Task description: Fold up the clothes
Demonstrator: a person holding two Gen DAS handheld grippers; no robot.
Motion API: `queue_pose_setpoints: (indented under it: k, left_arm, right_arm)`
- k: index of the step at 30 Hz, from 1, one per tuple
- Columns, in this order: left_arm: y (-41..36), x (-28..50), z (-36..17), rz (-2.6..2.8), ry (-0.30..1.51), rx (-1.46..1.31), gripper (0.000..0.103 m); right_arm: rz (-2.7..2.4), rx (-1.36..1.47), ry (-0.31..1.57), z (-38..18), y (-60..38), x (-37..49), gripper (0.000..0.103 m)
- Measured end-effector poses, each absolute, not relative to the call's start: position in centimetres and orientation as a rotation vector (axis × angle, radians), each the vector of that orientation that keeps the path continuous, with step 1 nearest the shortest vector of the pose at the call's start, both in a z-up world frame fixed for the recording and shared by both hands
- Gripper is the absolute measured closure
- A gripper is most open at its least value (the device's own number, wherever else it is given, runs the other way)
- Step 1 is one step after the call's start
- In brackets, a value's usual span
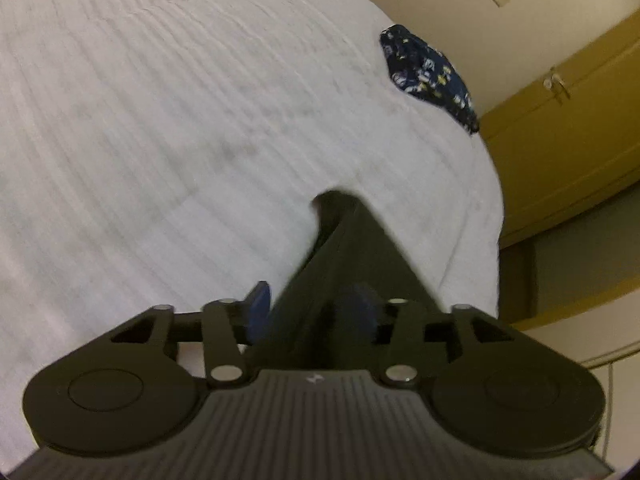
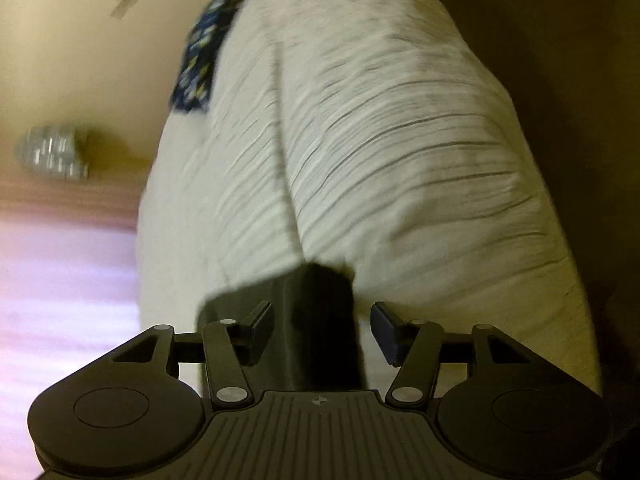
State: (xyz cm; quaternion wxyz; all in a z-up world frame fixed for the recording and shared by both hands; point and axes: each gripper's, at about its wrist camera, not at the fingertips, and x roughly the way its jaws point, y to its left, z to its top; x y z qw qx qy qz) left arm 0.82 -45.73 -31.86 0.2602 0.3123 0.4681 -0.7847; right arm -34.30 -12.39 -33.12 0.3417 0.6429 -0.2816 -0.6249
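Note:
A dark garment (image 1: 352,248) lies on the white bedsheet (image 1: 160,120) and rises in a peak between the fingers of my left gripper (image 1: 309,308). Those jaws stand apart; the cloth fills the gap and drapes over the right blue pad (image 1: 360,308). In the right wrist view another part of the dark garment (image 2: 320,300) sits between the fingers of my right gripper (image 2: 322,328). This gripper is open, with white sheet showing between the cloth and the right pad (image 2: 384,332). Both views are blurred.
A navy patterned cloth (image 1: 428,76) (image 2: 200,52) lies near the bed's far edge by the wall. A mustard-coloured cupboard (image 1: 560,140) stands beyond the bed's right edge. A blurred shiny object (image 2: 52,152) sits on the floor left of the bed (image 2: 400,140).

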Motion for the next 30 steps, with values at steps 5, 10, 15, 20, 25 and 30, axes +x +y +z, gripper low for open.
queue_pose_setpoints:
  k: [5, 10, 15, 20, 25, 30]
  left_arm:
    - [-48.3, -5.7, -34.6, -2.142, 1.293, 0.942, 0.059]
    - [-48.4, -9.0, -36.2, -2.180, 1.236, 0.967, 0.091]
    - [-47.8, -7.5, -36.6, -2.241, 1.188, 0.809, 0.094]
    - [-48.1, -7.4, -39.0, -2.219, 1.142, 0.853, 0.090]
    - [-46.2, -7.6, -34.7, -2.192, 0.869, 0.936, 0.071]
    - [-43.2, -6.2, -30.5, -2.236, 0.826, 0.982, 0.094]
  right_arm:
    - [-1.511, 1.793, -0.795, -35.6, -14.8, -35.7, 0.046]
    - [-1.527, 1.777, -0.662, -35.7, -16.2, -36.0, 0.070]
    - [-1.626, 1.615, -0.563, -34.3, -16.5, -34.2, 0.087]
    - [-1.758, 1.502, -0.361, -34.1, -18.6, -32.3, 0.086]
    - [-1.864, 1.415, -0.225, -30.3, -17.6, -33.8, 0.051]
    - [-1.821, 1.255, -0.145, -27.1, -17.5, -32.4, 0.053]
